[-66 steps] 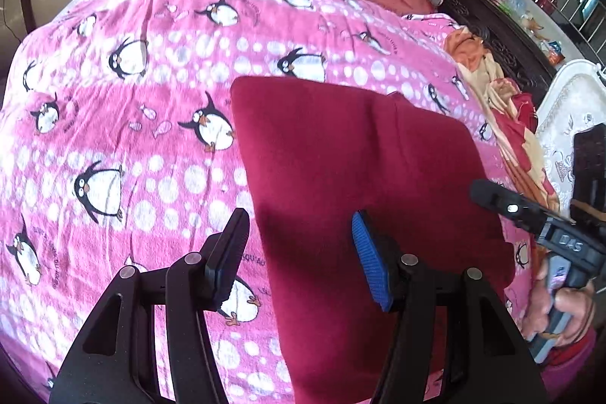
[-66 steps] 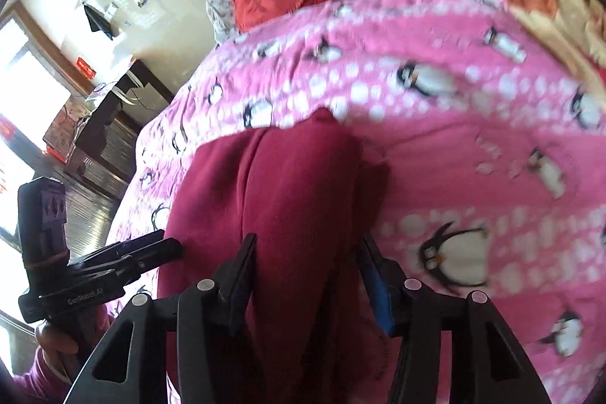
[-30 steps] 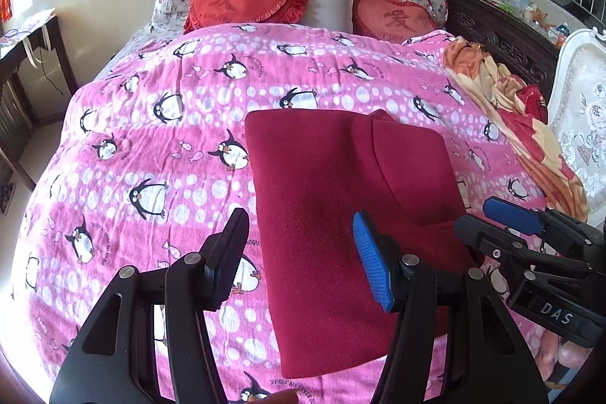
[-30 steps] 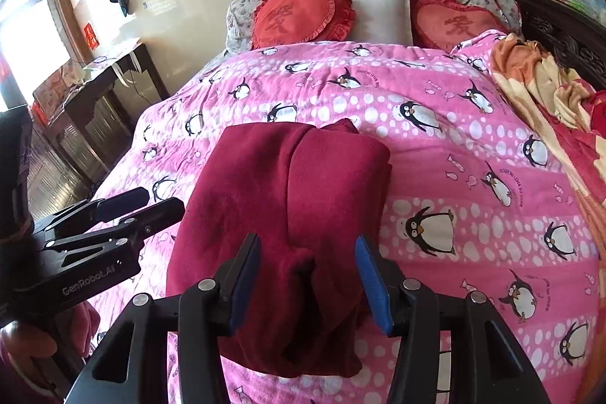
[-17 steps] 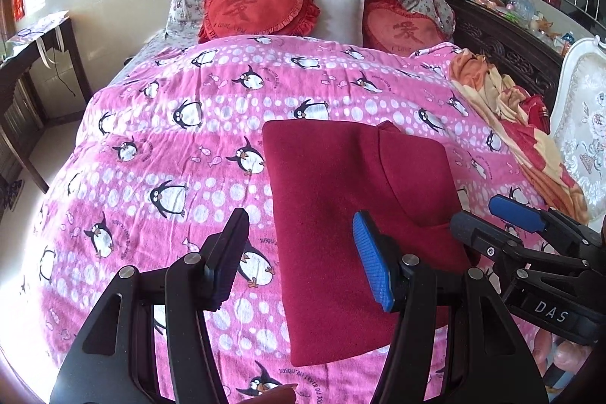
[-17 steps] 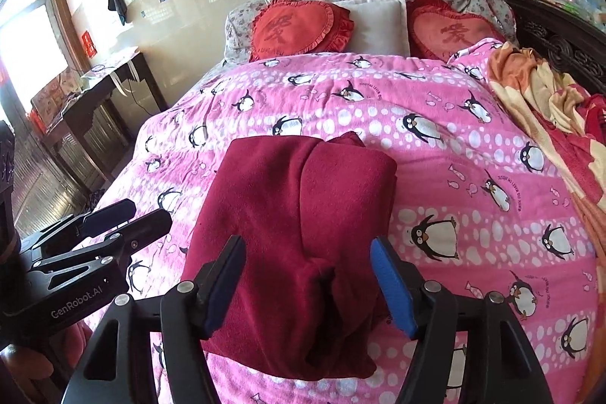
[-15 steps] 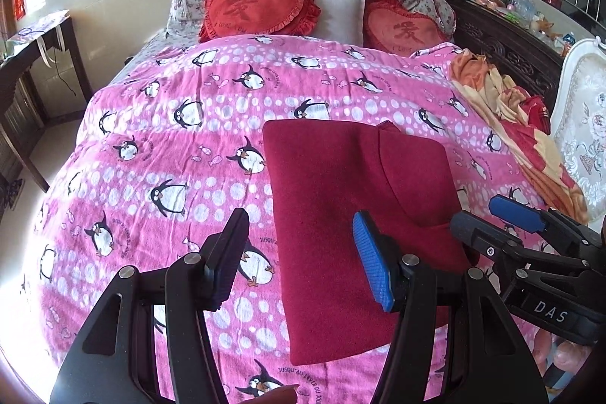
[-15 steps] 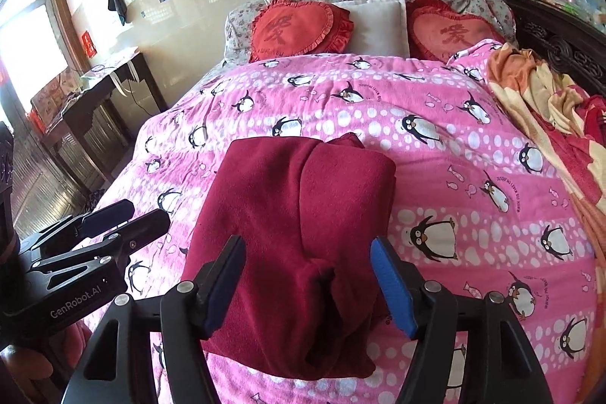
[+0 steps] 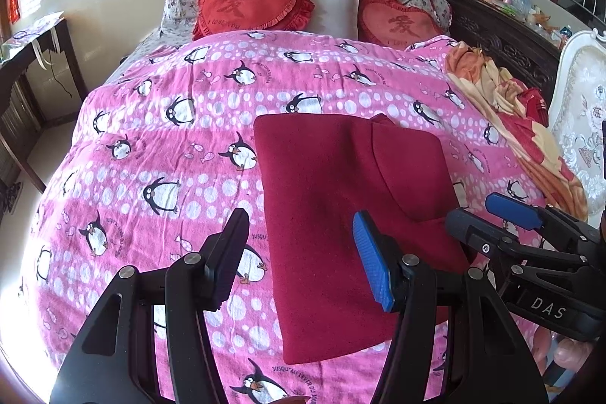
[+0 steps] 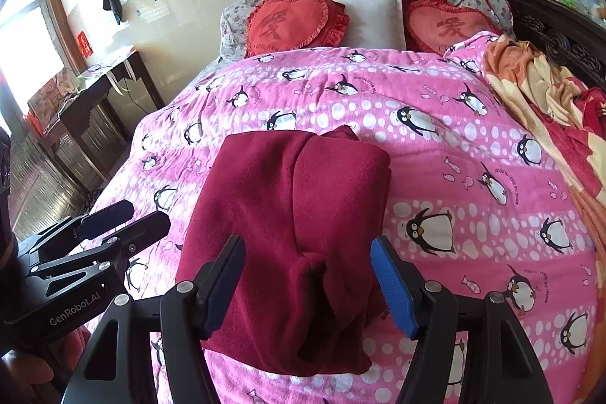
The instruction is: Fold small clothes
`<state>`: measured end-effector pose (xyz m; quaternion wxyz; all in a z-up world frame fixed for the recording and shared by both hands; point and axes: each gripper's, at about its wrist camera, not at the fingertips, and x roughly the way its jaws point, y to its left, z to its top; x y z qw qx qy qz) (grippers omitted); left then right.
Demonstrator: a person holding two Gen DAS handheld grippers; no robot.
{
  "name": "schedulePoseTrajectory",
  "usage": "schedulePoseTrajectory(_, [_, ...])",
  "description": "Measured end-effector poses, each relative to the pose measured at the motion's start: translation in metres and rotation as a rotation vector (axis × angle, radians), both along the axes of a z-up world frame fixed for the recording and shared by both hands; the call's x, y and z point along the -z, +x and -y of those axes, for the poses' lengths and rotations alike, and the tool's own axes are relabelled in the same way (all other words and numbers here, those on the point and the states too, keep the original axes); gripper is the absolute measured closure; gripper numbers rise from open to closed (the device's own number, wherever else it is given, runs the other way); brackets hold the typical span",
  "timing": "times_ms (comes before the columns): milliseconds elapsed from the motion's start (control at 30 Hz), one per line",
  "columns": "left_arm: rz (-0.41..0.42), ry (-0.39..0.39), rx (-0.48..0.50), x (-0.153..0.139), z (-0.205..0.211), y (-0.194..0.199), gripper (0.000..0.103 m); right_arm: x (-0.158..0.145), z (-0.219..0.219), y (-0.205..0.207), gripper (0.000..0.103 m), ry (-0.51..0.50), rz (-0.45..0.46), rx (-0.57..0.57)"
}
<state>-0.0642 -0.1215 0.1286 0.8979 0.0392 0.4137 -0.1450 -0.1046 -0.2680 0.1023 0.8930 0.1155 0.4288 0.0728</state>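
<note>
A dark red garment (image 9: 341, 214) lies folded in a rough rectangle on the pink penguin bedspread (image 9: 151, 158). Its right part is doubled over the left, with a bunched end at the near edge (image 10: 322, 309). My left gripper (image 9: 299, 260) hovers open above the garment's near left edge, with nothing between its fingers. Above the garment's (image 10: 295, 207) near end, my right gripper (image 10: 308, 279) stands open, its pads clear of the cloth. In each view the other gripper shows at the side: the right one (image 9: 488, 222), the left one (image 10: 125, 222).
Two red heart cushions (image 9: 250, 6) and a white pillow (image 9: 333, 6) lie at the head of the bed. A crumpled orange and red blanket (image 9: 511, 124) runs along the right side. A dark wooden desk (image 10: 94, 93) stands left of the bed, a white chair (image 9: 583, 124) to the right.
The right gripper's jaws have widened and no longer hold the garment, which now lies folded. Both grippers have drawn back from it.
</note>
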Motion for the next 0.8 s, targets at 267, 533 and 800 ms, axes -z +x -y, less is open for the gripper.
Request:
schedulePoseTrajectory(267, [-0.008,0.003,0.000,0.004,0.000,0.000,0.046,0.006,0.000,0.001,0.037,0.011,-0.020,-0.005])
schedulePoseTrajectory(533, [-0.015,0.003,-0.001,0.008,0.000,0.002,0.046,0.008,-0.003,0.003,0.037,0.011,-0.025,-0.013])
schedulePoseTrajectory(800, [-0.025,0.002,-0.004,0.011,-0.002,0.004,0.046,0.012,-0.005,0.005,0.037,0.013,-0.039,-0.015])
